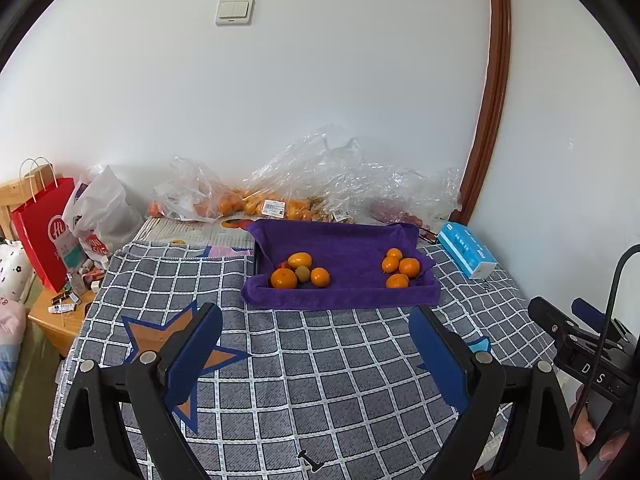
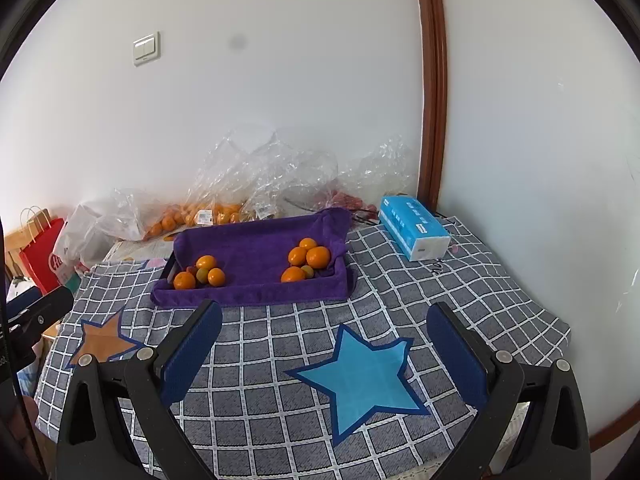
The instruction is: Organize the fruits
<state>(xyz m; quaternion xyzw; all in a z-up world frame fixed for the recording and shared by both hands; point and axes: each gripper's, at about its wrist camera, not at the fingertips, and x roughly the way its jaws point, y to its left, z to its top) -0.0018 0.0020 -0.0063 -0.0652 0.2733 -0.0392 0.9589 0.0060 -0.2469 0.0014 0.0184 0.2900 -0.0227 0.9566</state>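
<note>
Checked cloth [image 1: 320, 368] | purple tray [image 1: 344, 300] | bagged fruit [image 1: 240, 204] blurred by plastic

Grey checked cloth [image 2: 460, 296] covers table, with blue star [image 2: 362, 384] and orange star [image 1: 160, 334] patches. Blue tissue pack [image 2: 414, 232] at far right corner. Red paper bag [image 1: 42, 232] at left. Light switch [image 1: 235, 11] on white wall.

A grey checked cloth with 2 stars [image 2: 360, 376] covers the desk. On it sit a purple towel-lined tray [image 2: 256, 294] and a blue tissue pack [image 2: 414, 232]; clear plastic bags [image 1: 320, 184] lie behind.
</note>
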